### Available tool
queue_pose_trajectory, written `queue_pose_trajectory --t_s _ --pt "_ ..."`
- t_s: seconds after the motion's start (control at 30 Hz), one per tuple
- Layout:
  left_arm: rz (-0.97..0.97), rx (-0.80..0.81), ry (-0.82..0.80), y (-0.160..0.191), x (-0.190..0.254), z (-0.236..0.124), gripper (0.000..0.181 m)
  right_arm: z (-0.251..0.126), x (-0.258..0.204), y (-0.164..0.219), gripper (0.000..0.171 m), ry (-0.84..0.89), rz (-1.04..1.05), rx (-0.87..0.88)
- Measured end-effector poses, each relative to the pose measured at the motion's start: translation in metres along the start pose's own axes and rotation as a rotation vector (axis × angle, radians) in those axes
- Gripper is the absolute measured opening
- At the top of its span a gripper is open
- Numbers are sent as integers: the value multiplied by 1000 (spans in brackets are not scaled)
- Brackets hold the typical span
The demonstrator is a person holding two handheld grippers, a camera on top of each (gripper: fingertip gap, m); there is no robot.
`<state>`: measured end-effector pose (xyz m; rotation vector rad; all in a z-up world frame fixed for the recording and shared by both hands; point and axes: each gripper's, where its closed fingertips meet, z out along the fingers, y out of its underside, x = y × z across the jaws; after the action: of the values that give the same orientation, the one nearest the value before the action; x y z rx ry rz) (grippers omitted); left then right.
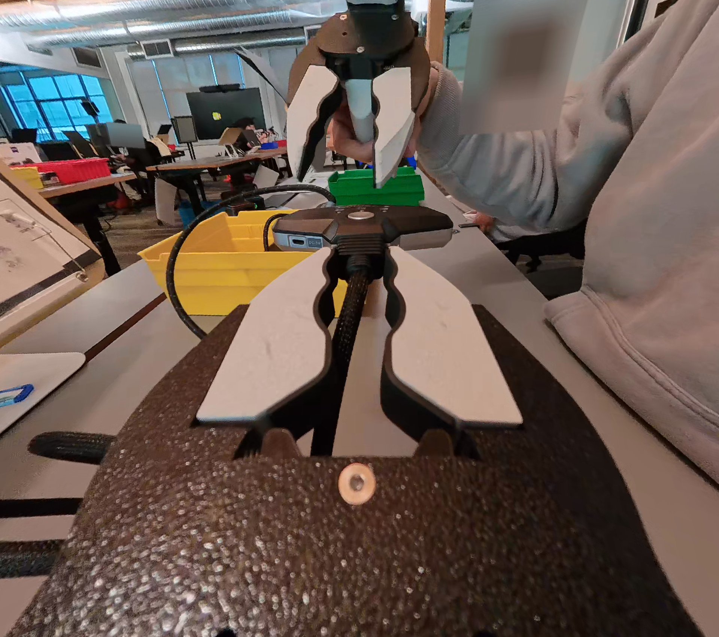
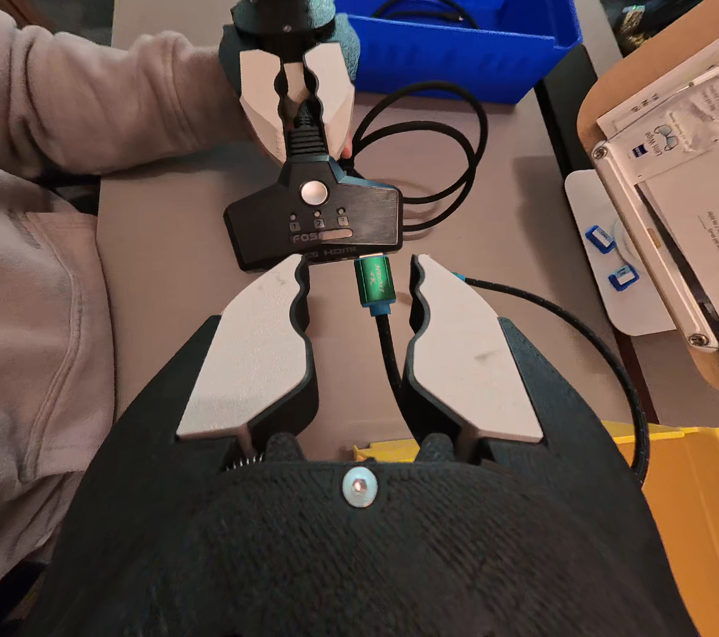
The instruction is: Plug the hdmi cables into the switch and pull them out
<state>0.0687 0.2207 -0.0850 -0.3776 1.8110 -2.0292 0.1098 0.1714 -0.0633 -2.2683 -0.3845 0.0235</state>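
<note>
the flat black hdmi switch with a round silver button (image 2: pixel 314 219) lies on the grey counter (image 2: pixel 486 326), between the two grippers that face each other across it. the left gripper (image 1: pixel 360 260) comes in low and nearly level with the counter, its white fingers (image 1: pixel 280 338) closed narrowly on the ribbed black strain relief of the switch's own braided black cable (image 1: pixel 350 310), which runs back between them. a beige sleeve (image 2: pixel 97 96) leads to that gripper from the side.

the right gripper (image 2: pixel 358 268) points down at a steep tilt over the far edge of the switch, its fingers spread wide and gripping nothing. between them lies the green metal hdmi plug with a blue collar (image 2: pixel 374 285), its tip at the switch's port edge; how far it is seated cannot be told. its braided black cable (image 2: pixel 389 353) trails back beside one finger.

loose black cable loops (image 2: pixel 447 159) lie beside the switch, near a blue plastic bin (image 2: pixel 467 50). a yellow plastic bin (image 1: pixel 218 268) stands just beside the switch, and a green plastic bin (image 1: pixel 373 186) behind it.
</note>
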Motion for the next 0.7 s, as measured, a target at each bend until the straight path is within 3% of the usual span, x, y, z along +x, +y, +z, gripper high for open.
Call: queue_pose_trajectory --t_s 0.33,0.5,0.7 --pt "150 45 83 -49 -20 20 22 -23 23 -8 43 25 21 44" --pt "161 83 98 -51 -20 20 22 -28 27 -18 32 27 16 102" --pt "173 89 97 -48 -20 18 22 -27 26 -18 32 -66 97 93"
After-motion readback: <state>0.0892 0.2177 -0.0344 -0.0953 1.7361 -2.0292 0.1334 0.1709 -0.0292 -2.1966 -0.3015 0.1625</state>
